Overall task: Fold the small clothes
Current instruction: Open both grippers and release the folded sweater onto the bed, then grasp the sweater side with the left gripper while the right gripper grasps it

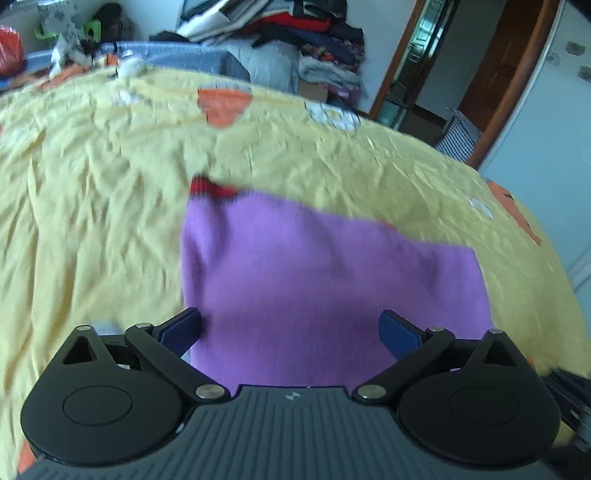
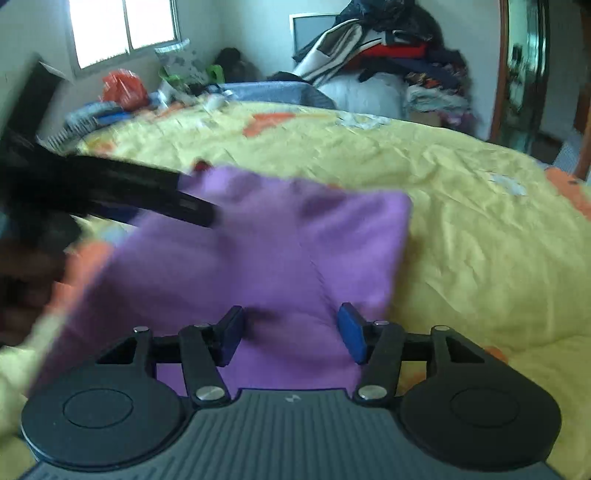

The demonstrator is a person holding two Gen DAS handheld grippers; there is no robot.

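Note:
A small purple garment point(image 1: 314, 273) with a red trim at its far corner point(image 1: 210, 188) lies folded flat on the yellow bedspread point(image 1: 92, 184). My left gripper point(image 1: 290, 330) is open, its blue pads apart over the garment's near edge. My right gripper point(image 2: 291, 330) is open too, above the near part of the same garment point(image 2: 258, 251). The left gripper also shows in the right wrist view as a blurred black shape point(image 2: 147, 192) over the garment's far left corner.
The yellow bedspread point(image 2: 461, 221) has orange and white patches. A high pile of clothes point(image 1: 314, 33) stands behind the bed. A red bag point(image 2: 122, 88) and clutter lie at the far left. A doorway point(image 1: 443, 62) is at the right.

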